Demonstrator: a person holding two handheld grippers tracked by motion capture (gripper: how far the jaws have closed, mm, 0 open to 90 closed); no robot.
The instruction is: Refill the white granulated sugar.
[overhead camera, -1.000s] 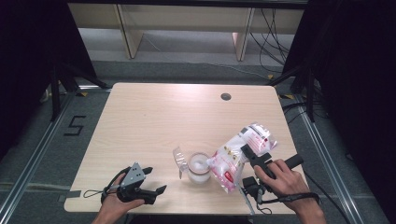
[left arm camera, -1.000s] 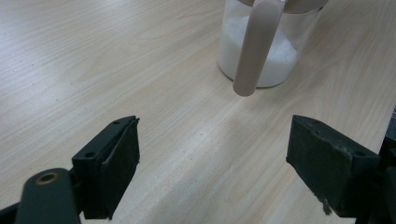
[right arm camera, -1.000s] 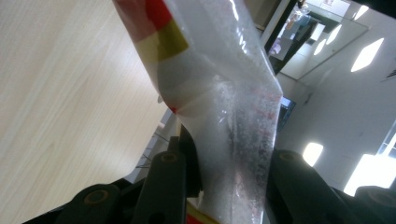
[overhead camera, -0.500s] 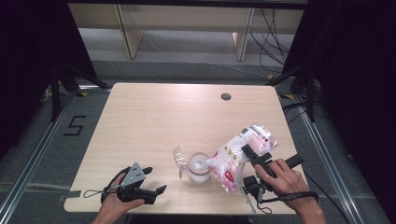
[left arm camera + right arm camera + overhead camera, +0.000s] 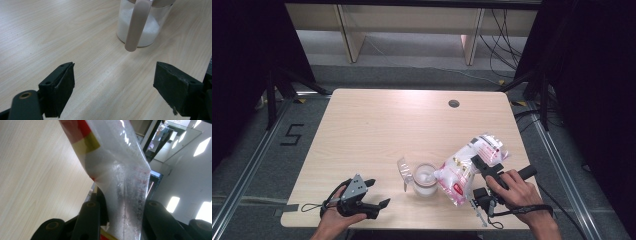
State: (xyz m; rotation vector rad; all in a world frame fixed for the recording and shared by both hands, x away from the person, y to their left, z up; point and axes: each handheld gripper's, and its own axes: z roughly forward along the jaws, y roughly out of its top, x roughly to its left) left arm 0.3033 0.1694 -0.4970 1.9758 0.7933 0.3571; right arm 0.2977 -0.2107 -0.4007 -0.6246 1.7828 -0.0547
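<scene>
Right gripper is clamping the tilted sugar bag, mouth over the glass jar, probably pouring. Left gripper is sitting open near the table's front edge, just waiting.

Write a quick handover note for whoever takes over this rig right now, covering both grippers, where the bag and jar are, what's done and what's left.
Right gripper: shut on the bag, which is tipped mouth-down over the jar.
Left gripper: open, nothing between its jaws, resting near the table's front edge, left of the jar.
Jar: upright, lid swung open on its left side, white granules in the bottom part.
Done: bag lifted and tipped, some granules in.
Left: probably finish pouring, set the bag down, close the lid.
</scene>
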